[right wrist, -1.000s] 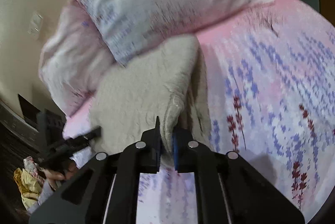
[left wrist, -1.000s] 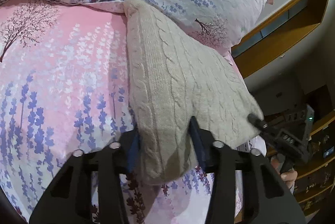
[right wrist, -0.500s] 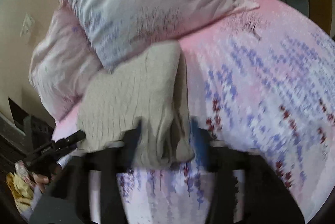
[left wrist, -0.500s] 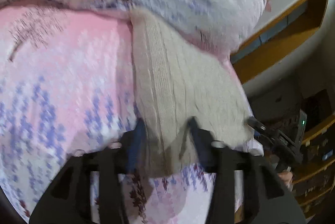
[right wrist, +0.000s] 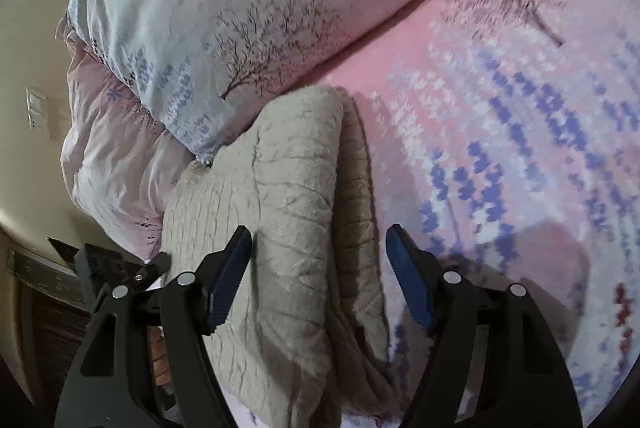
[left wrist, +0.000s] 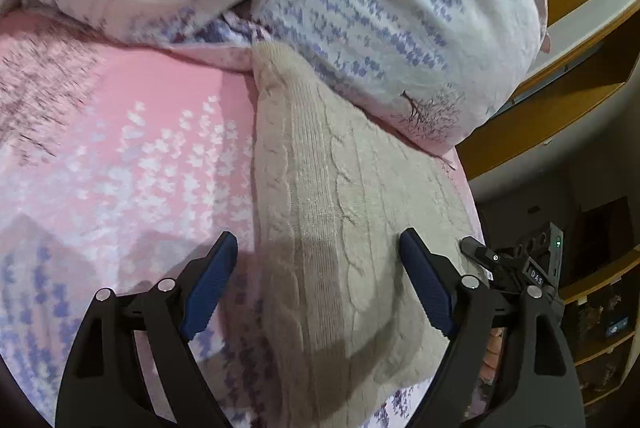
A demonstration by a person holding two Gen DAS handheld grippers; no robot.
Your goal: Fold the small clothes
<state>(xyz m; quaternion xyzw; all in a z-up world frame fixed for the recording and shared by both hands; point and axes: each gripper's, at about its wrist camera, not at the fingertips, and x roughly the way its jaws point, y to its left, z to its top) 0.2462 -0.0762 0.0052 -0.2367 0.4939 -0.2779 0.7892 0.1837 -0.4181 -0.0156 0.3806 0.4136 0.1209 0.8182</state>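
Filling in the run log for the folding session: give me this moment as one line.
left gripper: open, over knit | right gripper: open, over knit | beige cable-knit garment: folded, lying on pink bedsheet beside pillow

Your left wrist view cuts the cream knitted garment (left wrist: 344, 228) off at the bottom edge, and its far tip slips under the floral pillow (left wrist: 400, 11), so you can't see where it ends. In your right wrist view the garment's lower layers are tucked under the top fold and run out of frame below. The tree print on the pink bedsheet (right wrist: 500, 75) is too blurred to make out
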